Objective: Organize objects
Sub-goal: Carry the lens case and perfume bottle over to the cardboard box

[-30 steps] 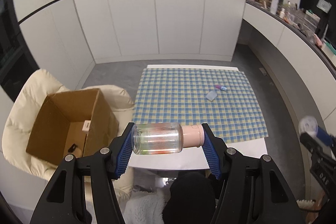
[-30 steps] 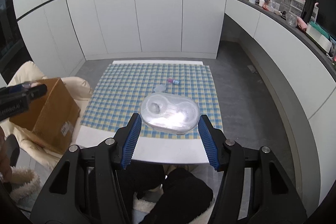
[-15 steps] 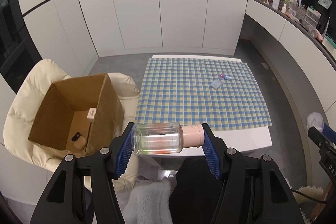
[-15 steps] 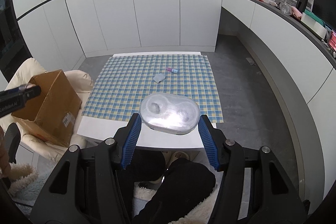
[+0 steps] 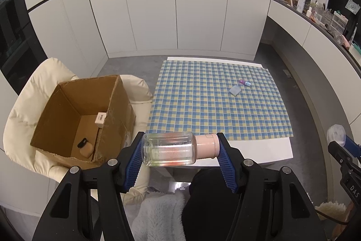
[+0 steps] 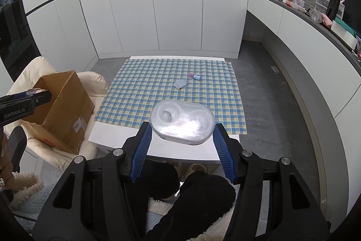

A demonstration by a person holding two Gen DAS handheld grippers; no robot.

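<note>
1. Worktop [image 5: 259,150] has a checked cloth [image 5: 214,101].
2. Box [image 5: 67,110] sits open on a chair.
3. Right gripper [image 6: 182,137] clamps a clear case [image 6: 182,124] at the worktop's near edge.
4. Left gripper [image 5: 179,151] squeezes a bottle [image 5: 171,148] sideways beside the box.

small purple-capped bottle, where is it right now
The small purple-capped bottle lies on the checked tablecloth toward the table's far right, just beyond a pale blue packet.

Right gripper [image 6: 181,132] clamping clear oval case [image 6: 182,124] above near table [image 6: 158,148] edge. Lying on checked cloth [image 6: 140,92]: blue packet [image 6: 180,84], small bottle [image 6: 195,76]. Box [image 6: 64,110] sitting on cream chair [image 6: 27,73] at left.
</note>
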